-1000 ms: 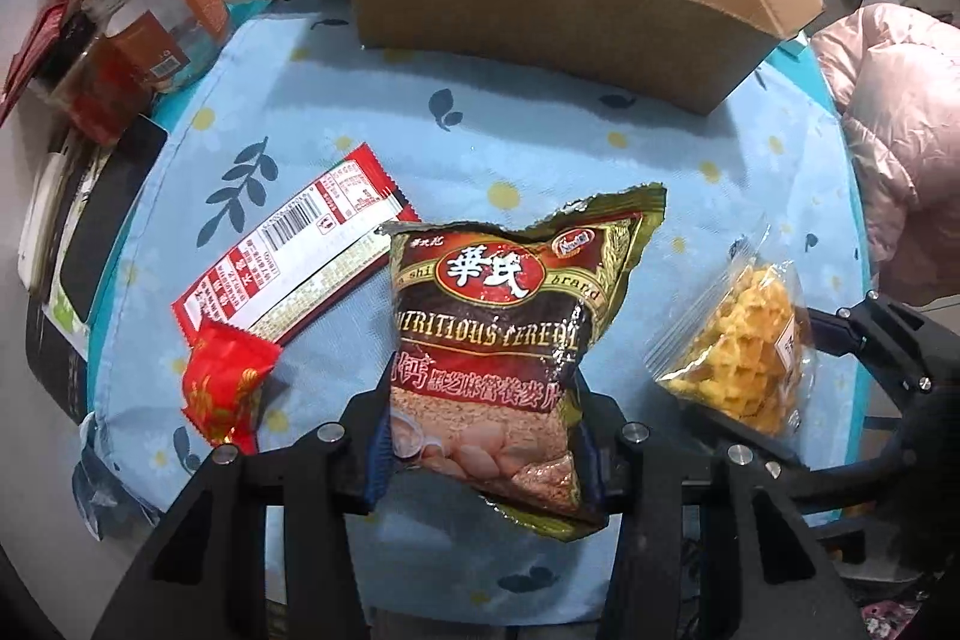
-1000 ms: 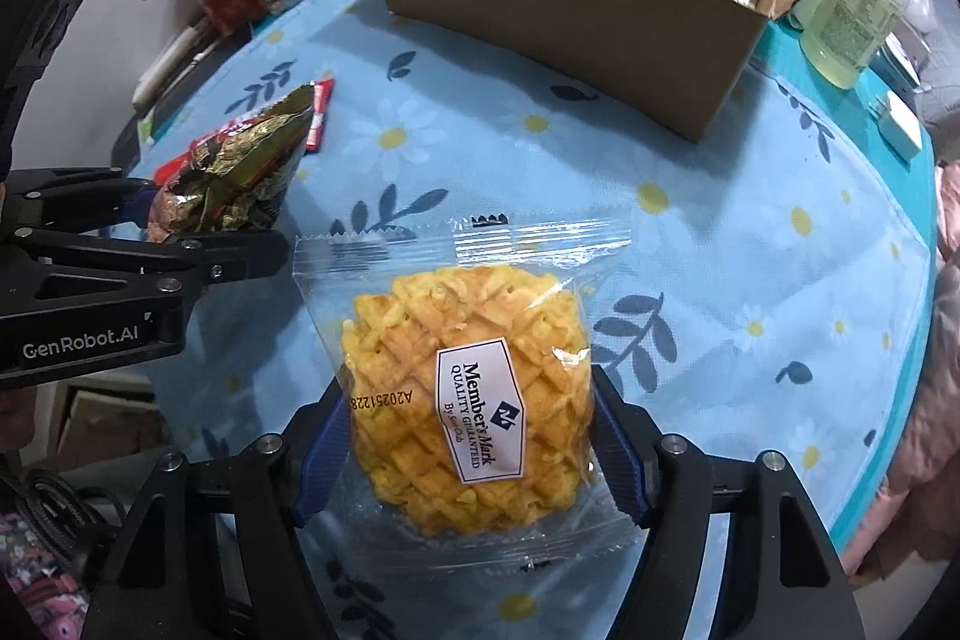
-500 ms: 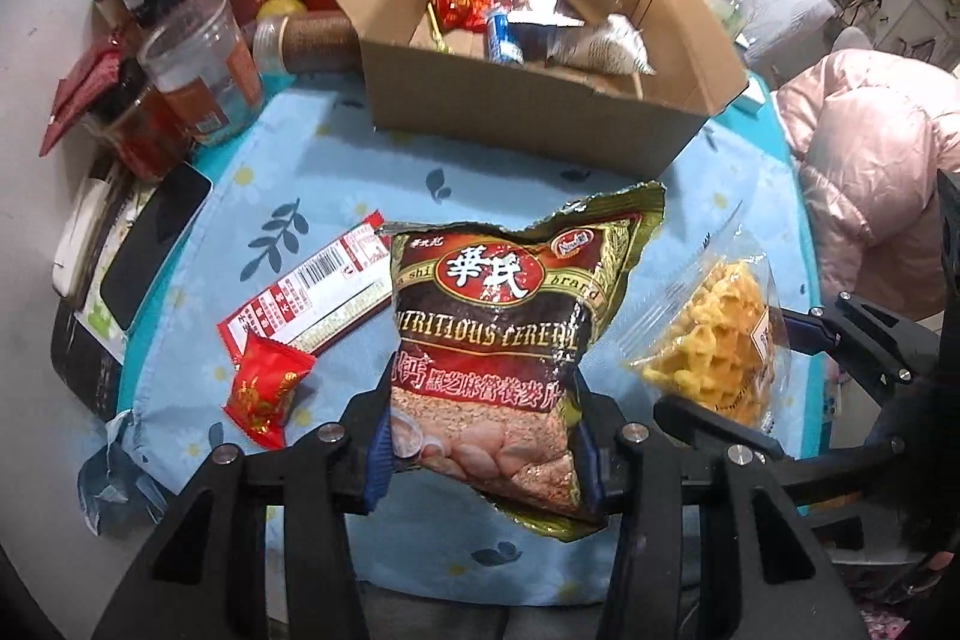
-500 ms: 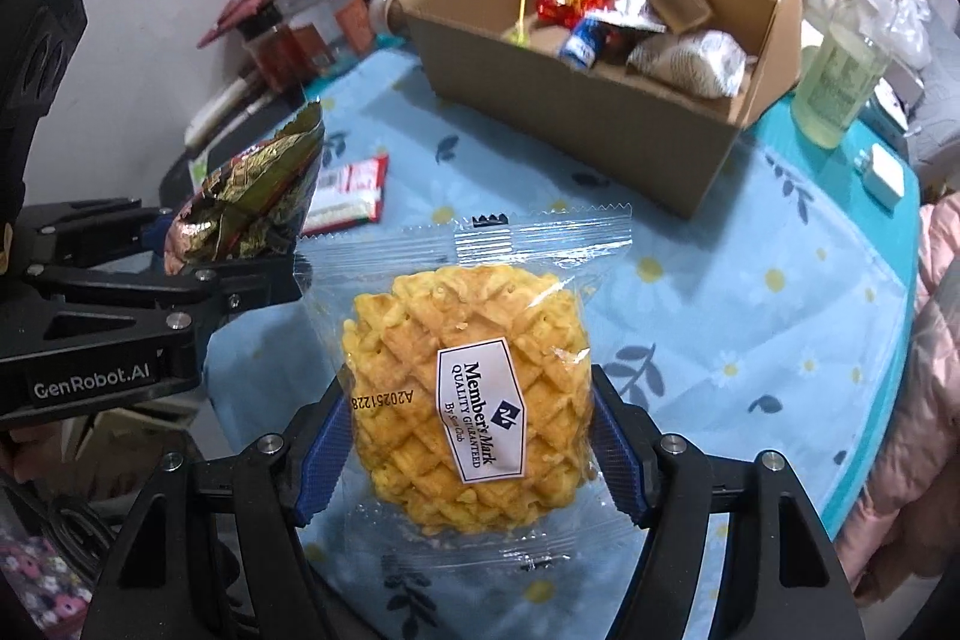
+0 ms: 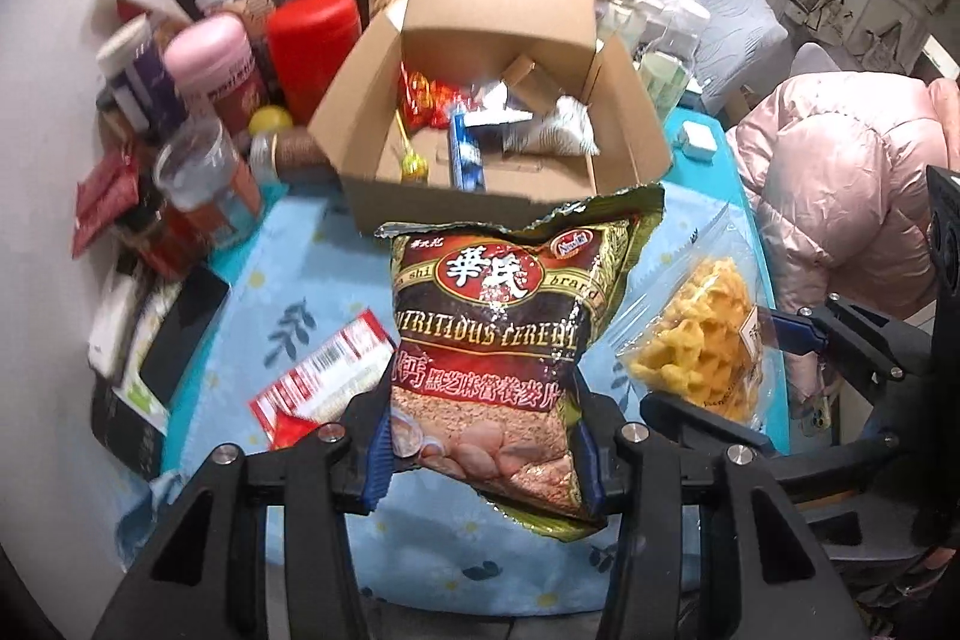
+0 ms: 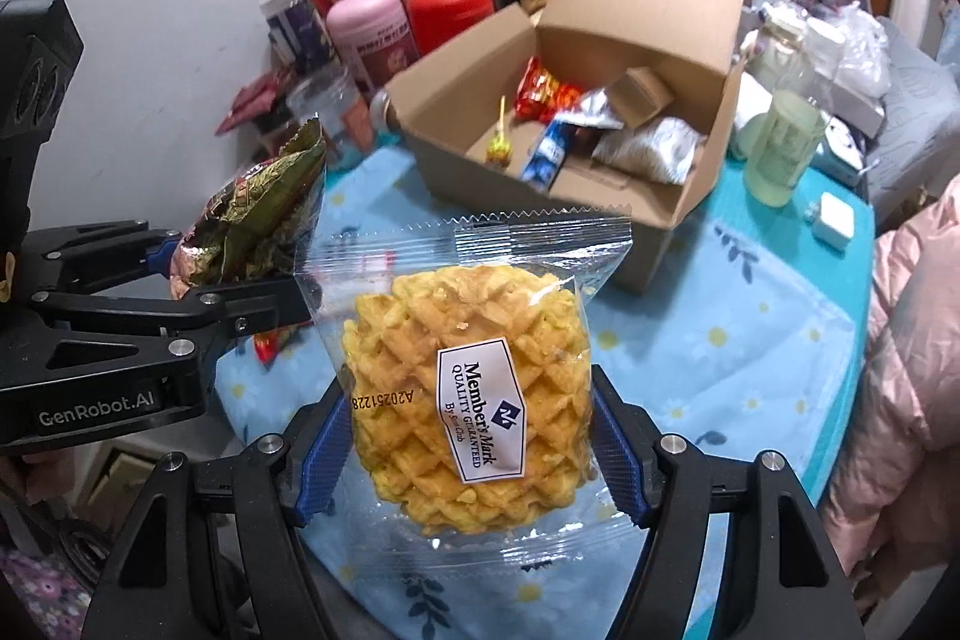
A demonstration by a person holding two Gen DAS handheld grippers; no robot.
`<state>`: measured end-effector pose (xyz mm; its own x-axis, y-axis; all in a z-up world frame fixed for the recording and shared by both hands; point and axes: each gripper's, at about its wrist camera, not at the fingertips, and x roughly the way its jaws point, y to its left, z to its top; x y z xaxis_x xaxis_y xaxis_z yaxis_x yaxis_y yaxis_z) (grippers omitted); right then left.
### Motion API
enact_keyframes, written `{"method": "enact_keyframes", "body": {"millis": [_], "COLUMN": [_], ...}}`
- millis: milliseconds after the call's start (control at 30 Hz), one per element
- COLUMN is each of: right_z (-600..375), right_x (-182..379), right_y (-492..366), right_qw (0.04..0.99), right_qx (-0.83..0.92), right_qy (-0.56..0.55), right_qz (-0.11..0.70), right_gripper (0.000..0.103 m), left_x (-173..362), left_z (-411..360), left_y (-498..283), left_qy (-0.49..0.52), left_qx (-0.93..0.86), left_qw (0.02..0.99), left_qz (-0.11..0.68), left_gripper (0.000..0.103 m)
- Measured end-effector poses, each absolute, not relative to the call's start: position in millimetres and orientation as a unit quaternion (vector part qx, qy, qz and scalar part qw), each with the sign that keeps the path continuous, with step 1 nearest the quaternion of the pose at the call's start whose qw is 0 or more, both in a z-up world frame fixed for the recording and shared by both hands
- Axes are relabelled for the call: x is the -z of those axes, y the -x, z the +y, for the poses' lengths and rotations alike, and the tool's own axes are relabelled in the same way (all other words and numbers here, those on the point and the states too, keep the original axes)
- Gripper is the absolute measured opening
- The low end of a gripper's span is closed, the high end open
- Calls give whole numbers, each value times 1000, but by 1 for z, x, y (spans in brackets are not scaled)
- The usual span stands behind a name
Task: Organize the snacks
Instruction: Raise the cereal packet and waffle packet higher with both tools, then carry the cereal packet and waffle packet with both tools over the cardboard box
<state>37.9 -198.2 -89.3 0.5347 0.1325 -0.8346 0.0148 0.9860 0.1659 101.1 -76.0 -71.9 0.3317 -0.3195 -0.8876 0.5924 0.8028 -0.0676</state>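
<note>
Now both grippers are carrying snacks above the table toward the open box.

Nearest, the left gripper (image 5: 483,451) is pinching the cereal bag (image 5: 501,340) by its lower end, while the right gripper (image 6: 468,454) is clamping the wrapped waffle (image 6: 468,394) at its 2 sides, both held upright, likely for an easy drop. Farther off, the cardboard box (image 6: 540,196) is sitting open on the blue tablecloth (image 6: 750,340), already holding several packets.

Left gripper (image 5: 483,451) raised, fingers pinched on cereal bag (image 5: 501,334) at lower part. Right gripper (image 6: 471,451) alongside, level, fingers clamped on waffle pack (image 6: 468,400) sides.
</note>
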Motion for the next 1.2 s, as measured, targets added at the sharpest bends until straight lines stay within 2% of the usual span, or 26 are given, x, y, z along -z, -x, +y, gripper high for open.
{"method": "enact_keyframes", "body": {"millis": [633, 1200], "right_z": [-243, -271], "right_x": [34, 34], "right_y": [-84, -169], "right_qw": [897, 901], "right_qx": [27, 38], "right_qy": [-107, -125], "right_qz": [429, 413], "right_gripper": [72, 72], "left_x": [17, 25], "left_z": [-122, -150], "left_y": [-157, -254], "left_qy": [-139, -131], "left_qx": [346, 356], "left_qw": [811, 806], "left_qz": [450, 455], "left_gripper": [47, 47]}}
